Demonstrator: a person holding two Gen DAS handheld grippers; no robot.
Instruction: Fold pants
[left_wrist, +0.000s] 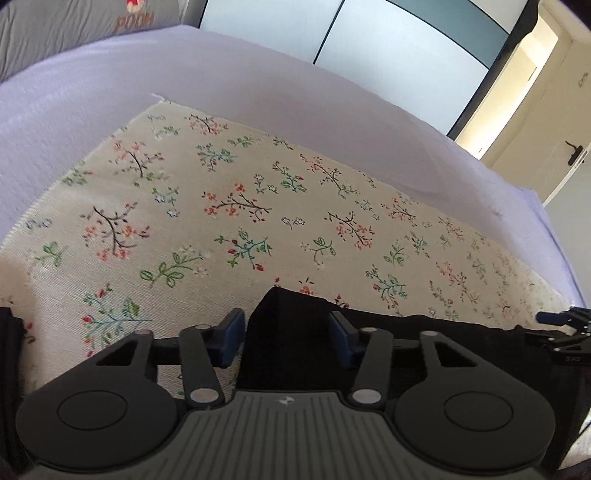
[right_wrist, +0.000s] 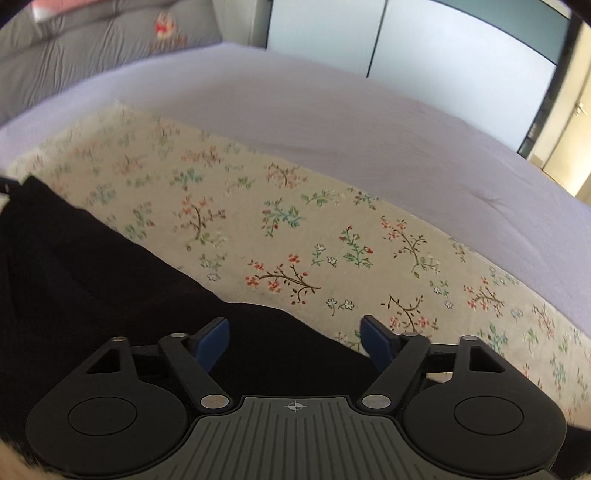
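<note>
Left tool (left_wrist: 288, 334): jaws spread, a raised corner of the black pants (left_wrist: 295, 325) between the blue pads, untouched.
Right tool (right_wrist: 294, 339): jaws spread over the pants' edge, no pinch.
Pants: along the near edge of the floral cloth (left_wrist: 240, 206).
Bed (left_wrist: 258, 81): lilac sheet under the cloth.

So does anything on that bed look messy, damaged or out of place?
Nothing stands out. The black pants lie on the floral cloth, which is spread flat over the lilac sheet. No tears or spills are visible.
</note>
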